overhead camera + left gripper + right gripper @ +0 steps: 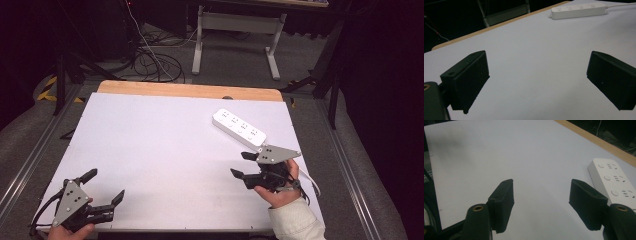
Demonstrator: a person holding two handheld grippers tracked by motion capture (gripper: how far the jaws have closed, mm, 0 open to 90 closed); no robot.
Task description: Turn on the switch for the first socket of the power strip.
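Power strip (239, 128), white, lies flat on the white table (160, 160) toward its far right, just beyond the right gripper (241, 164), whose jaws stand apart with nothing between them, one jaw close beside the strip's near end. At the near left corner the left gripper (105, 186) is spread wide, empty too.

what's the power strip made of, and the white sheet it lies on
Power strip: looks like hard white plastic, smooth with a slight sheen and moulded socket slots. White sheet: matte, flat, probably paper or thin board, laid over a table whose far edge looks like wood.
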